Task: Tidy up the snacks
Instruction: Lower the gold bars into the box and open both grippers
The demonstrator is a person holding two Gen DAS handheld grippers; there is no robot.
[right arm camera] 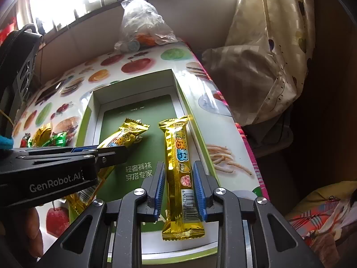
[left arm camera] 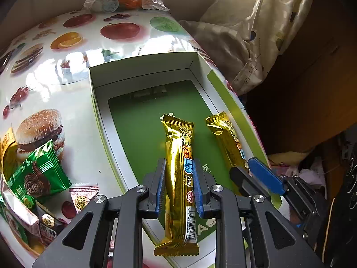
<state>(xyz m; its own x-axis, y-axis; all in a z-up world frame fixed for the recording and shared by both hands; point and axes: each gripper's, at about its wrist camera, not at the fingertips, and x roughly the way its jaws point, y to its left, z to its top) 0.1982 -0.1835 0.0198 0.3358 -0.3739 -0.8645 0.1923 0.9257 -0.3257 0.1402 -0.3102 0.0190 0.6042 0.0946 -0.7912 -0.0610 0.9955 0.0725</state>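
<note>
Jaws of left gripper (left arm camera: 179, 178) clamped on gold foil snack bar (left arm camera: 178, 178) above green-floored open cardboard box (left arm camera: 142, 134); right gripper (right arm camera: 179, 183) loose around second bar (right arm camera: 178, 169) lying inside; lower level, parallel alongside, then release.

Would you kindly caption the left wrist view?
Left gripper clamps a gold snack bar over the green box.

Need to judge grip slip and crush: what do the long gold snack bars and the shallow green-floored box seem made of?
Long gold snack bars: metallised plastic film, it seems; mirror glare, creases, crimped zigzag ends. Likely slippery.
Shallow green-floored box: probably coated cardboard; thin white folded walls, matte printed floor. Likely crushable.
</note>
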